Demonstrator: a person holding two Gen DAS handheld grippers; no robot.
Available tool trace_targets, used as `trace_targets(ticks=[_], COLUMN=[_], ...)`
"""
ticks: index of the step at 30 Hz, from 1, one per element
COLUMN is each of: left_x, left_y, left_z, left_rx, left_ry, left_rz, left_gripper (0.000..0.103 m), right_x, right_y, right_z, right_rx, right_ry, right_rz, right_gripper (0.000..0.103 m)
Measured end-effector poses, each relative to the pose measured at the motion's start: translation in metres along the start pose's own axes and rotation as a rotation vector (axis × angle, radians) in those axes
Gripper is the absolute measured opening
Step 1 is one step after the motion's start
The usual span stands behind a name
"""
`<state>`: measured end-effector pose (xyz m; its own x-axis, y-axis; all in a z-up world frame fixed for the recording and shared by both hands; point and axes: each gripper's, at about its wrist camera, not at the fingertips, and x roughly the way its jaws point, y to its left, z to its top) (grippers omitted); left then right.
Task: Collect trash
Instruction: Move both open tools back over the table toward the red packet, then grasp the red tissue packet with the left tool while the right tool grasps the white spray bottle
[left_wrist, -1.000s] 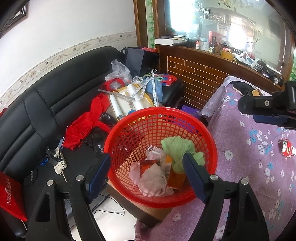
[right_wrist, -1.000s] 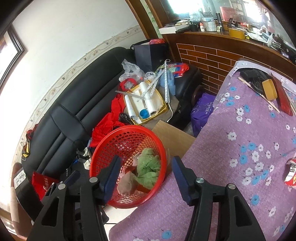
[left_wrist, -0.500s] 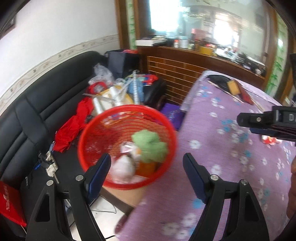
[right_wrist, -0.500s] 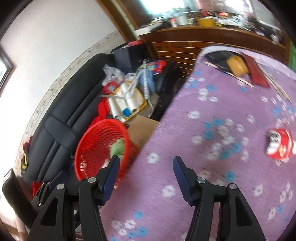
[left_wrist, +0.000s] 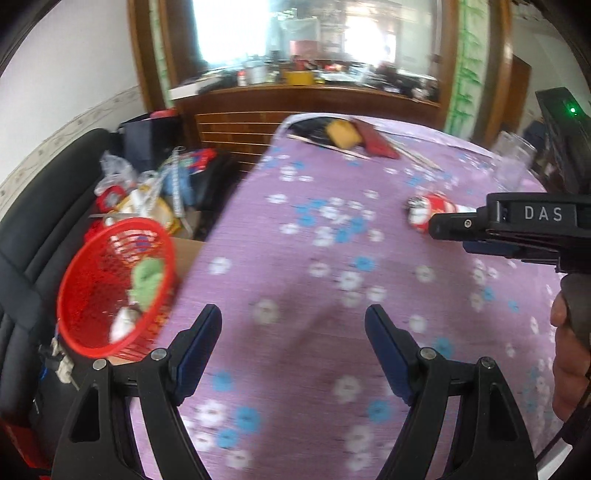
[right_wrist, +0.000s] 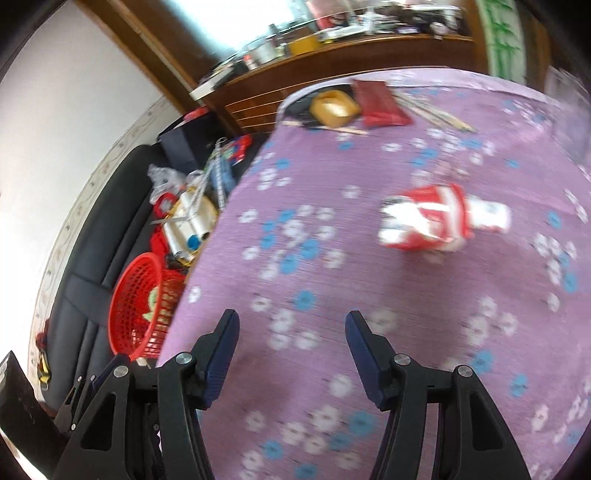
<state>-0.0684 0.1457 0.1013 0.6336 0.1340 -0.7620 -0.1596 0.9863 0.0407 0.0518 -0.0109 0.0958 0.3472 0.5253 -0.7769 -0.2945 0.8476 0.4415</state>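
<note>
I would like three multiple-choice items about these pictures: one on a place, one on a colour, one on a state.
1. Where does the crumpled red-and-white wrapper lie?
A. on the purple flowered tablecloth
B. in the basket
C. on the sofa

2. What colour is the round plastic mesh basket?
A. blue
B. red
C. yellow

3. How do the right gripper jaws stand?
A. closed on the wrapper
B. closed on a cloth
C. apart, holding nothing

Key: 1 A, the wrapper rests on the cloth ahead of the gripper. 2 B, its mesh is red in both views. 3 C, only tablecloth shows between the jaws.

Wrapper (right_wrist: 439, 221) on the table (right_wrist: 332, 295); basket (right_wrist: 136, 302) off its left edge, beside the sofa (right_wrist: 88, 266).
</note>
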Motion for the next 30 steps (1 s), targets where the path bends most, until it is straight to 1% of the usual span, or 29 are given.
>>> trace_targets(ticks=[8, 11, 13, 14, 18, 20, 24, 26, 27, 30], left_x=[0.006, 0.009, 0.011, 0.014, 0.039, 0.059, 0.096, 0.112, 0.125, 0.144], left_y=[-0.066, -0.091, -0.103, -0.106, -0.123, -0.134, -0.153, -0.160, -0.164, -0.171], left_z=[-0.004, 0.008, 0.022, 0.029, 0.066, 0.083, 0.102, 0.107, 0.112, 0.120], left_rx=[0.089, 0.176, 0.217, 0.229, 0.266, 0.293, 0.354, 0.383, 0.400, 0.421], left_ry=[0.018, -0.022, -0.058, -0.063, -0.060, -0.043, -0.011, -0.003, 0.020, 0.037], left_rz=[-0.087, -0.100, -0.109, -0.118, -0.165, -0.197, -0.233, -0.238, -0.256, -0.274], left_gripper=[0.079, 0.079, 0.079, 0.079, 0.079, 0.079, 0.079, 0.079, 0.079, 0.079], right_x=[-0.037, -0.052, -0.064, -0.068, -0.091, -0.101, -0.116, -0.123, -0.125, -0.129], right_y=[-0.072, -0.097, -0.114, -0.120, -0.146, -0.157, -0.171, -0.176, -0.178, -0.183], right_z=[-0.023, -0.034, -0.041, -0.043, -0.055, -0.061, -0.069, -0.072, -0.073, -0.077], right_rx=[0.092, 0.126, 0.149, 0.158, 0.200, 0.219, 0.238, 0.246, 0.251, 0.261], right_ry=[-0.010, -0.016, -0.018, -0.020, -0.039, -0.045, -0.054, -0.060, -0.062, -0.062], right_rz=[-0.058, -0.079, -0.095, -0.100, -0.118, -0.121, -0.129, -0.130, -0.130, -0.133], right_gripper=[0.064, 0.064, 0.064, 0.064, 0.064, 0.064, 0.064, 0.064, 0.064, 0.064])
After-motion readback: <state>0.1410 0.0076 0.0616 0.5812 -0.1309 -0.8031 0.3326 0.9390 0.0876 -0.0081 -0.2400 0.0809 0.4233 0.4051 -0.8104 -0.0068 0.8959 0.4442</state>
